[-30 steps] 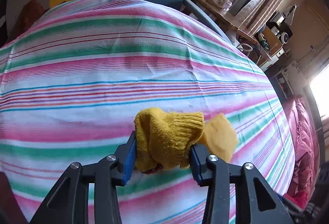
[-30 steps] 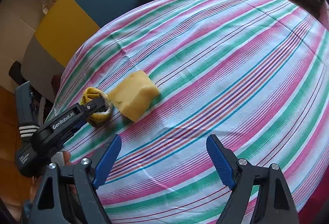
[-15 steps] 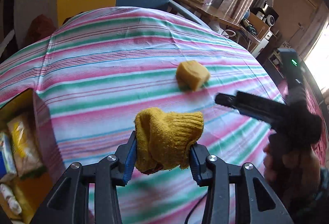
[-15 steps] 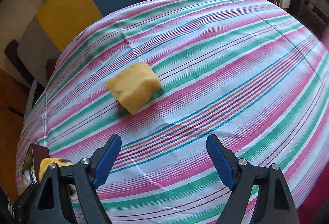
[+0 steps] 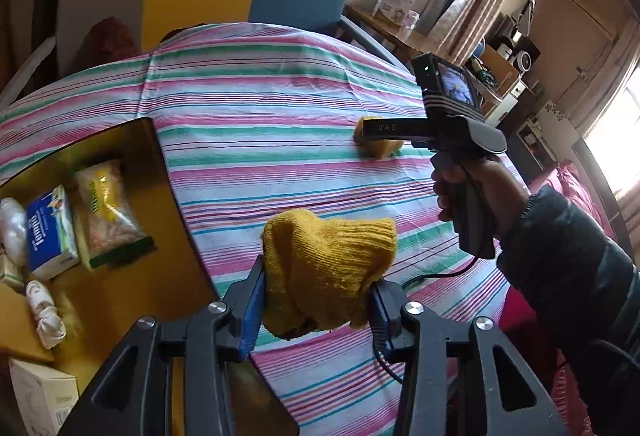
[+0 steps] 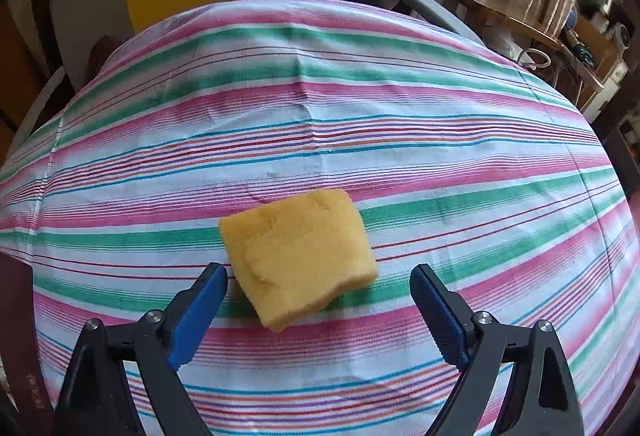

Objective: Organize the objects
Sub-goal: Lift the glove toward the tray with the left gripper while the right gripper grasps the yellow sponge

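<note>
Left wrist view: left claw (image 5: 316, 300) pinches a yellow knit glove (image 5: 326, 270) above the striped desk (image 5: 280, 115), beside a box (image 5: 132, 276) holding tissues (image 5: 50, 226). Right claw (image 6: 318, 310) spread, sponge (image 6: 298, 258) just ahead.

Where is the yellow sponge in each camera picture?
Left wrist view: the yellow sponge is far off, right of centre, partly behind the right gripper.
Right wrist view: the sponge is close, bottom centre, just ahead of open fingers.
Shared landmark: striped tablecloth.
</note>
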Available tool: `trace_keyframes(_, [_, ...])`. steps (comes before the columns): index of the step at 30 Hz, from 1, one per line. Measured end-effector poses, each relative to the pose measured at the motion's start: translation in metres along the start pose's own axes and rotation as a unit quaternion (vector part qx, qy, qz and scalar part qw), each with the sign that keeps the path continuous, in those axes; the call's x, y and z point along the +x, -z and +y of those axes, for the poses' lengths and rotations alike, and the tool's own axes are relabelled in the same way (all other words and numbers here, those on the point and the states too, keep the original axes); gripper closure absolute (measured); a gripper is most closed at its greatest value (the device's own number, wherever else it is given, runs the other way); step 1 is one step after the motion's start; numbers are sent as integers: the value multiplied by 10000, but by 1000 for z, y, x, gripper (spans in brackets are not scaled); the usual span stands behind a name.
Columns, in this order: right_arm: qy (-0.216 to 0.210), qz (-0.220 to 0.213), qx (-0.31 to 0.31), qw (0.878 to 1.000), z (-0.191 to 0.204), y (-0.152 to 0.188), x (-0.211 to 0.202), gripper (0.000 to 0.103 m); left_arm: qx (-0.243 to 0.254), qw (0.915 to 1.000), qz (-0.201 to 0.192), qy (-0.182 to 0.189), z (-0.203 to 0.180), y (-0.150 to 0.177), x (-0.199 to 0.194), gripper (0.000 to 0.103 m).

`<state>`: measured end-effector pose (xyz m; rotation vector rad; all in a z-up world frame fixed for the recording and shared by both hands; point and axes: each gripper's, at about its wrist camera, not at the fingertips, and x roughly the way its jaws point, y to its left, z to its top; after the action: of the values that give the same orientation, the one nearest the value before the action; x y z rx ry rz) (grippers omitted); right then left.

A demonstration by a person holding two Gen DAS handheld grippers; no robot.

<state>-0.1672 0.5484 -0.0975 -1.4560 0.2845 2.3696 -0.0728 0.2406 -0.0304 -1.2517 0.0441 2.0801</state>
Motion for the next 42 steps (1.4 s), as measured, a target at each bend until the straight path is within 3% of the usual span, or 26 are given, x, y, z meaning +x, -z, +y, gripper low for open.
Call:
trace_keyframes(4, [-148,-58,53,9999,-1,-4,13,12,-50,10000,-16,-64,6,4,-4,58])
trace_keyframes(5, [-219,-42,30,9997,-1,-3,15,31,-82,9999,-9,-72,7,5,-5,58])
trace_keyframes(9, [-305,14,-387,9988,14,9,4,40,-82,9995,-140,-265,11,10,-13,58])
trace_keyframes(12, [-275,81,-932,9952,34,33,-8,40,-72,9985,-311,-445,15,12,-24,58])
trace_keyframes(20, [-557,386,-1032,9924,51,81,-36,39,-99,9936,-623,-937,34,25,-54,58])
trace_keyframes(28, [-577,139,-1349,9891,75,120,-58,38,-185,9887,-838,-1229,50,45,-82,58])
trace_keyframes(38, [-784,-97,-1317,9881,71,125,-55,34,-402,9859,-931,-1335,68,68,-101,58])
trace_keyframes(42, [-678,-170,-1313,9889,75,126,-54,34,-579,9847,-976,-1323,79,77,-114,58])
